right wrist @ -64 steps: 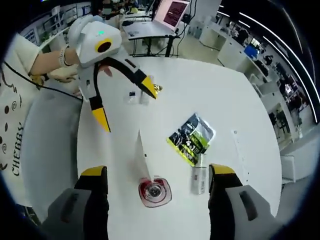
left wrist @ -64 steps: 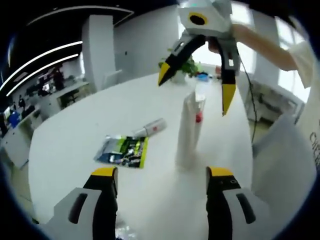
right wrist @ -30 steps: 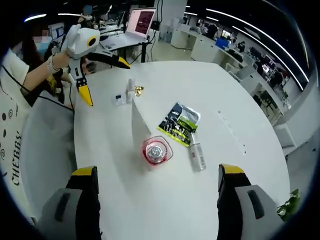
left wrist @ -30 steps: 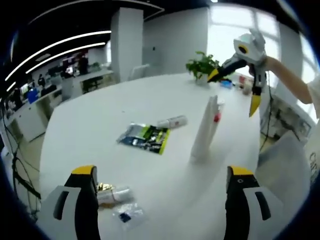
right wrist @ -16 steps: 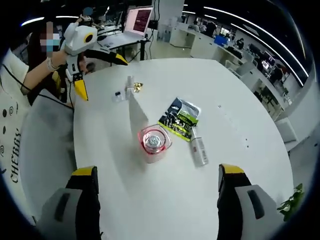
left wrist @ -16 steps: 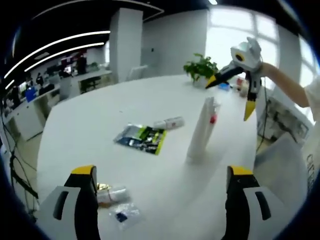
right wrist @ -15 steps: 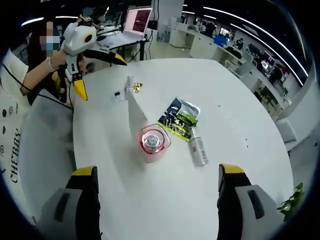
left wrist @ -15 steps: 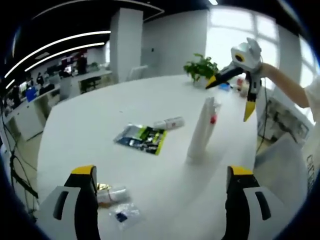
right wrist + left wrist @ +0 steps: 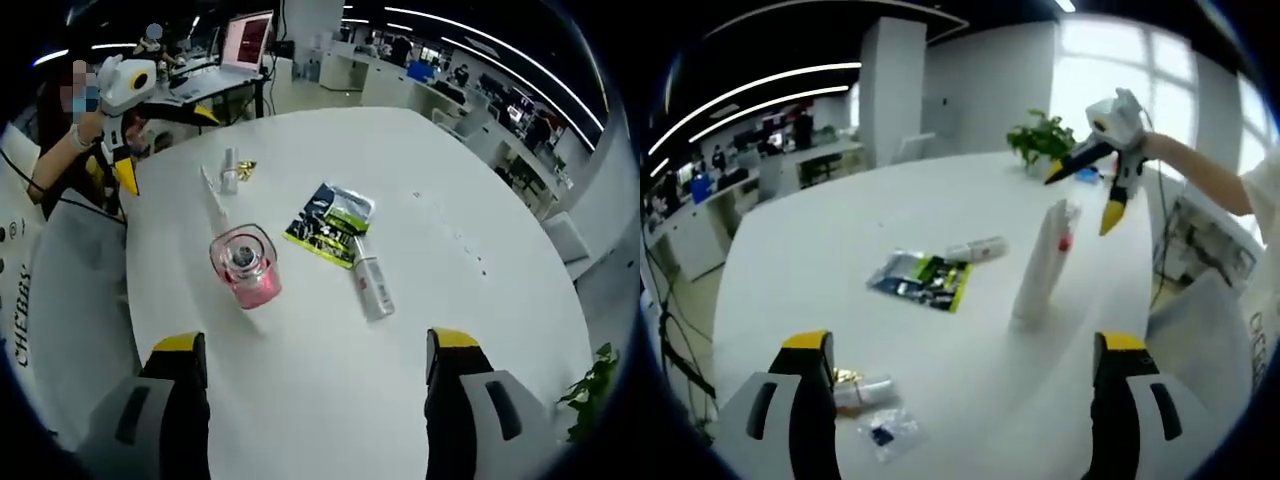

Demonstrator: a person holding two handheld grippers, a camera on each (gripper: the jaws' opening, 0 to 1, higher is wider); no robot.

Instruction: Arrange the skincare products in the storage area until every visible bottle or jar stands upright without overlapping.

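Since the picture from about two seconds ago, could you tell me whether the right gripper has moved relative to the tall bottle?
Yes. In the left gripper view the right gripper has risen and drawn back from straddling the tall bottle, now hanging beyond its top.

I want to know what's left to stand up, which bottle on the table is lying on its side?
The small white bottle beside the green sachet; the tall pink-capped bottle stands upright.

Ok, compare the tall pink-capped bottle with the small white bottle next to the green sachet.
The tall bottle stands upright; the small white bottle lies on its side. The tall bottle is clearly bigger and stands apart, while the small bottle lies right beside the green sachet. Both rest on the white table, with neither gripper holding them.
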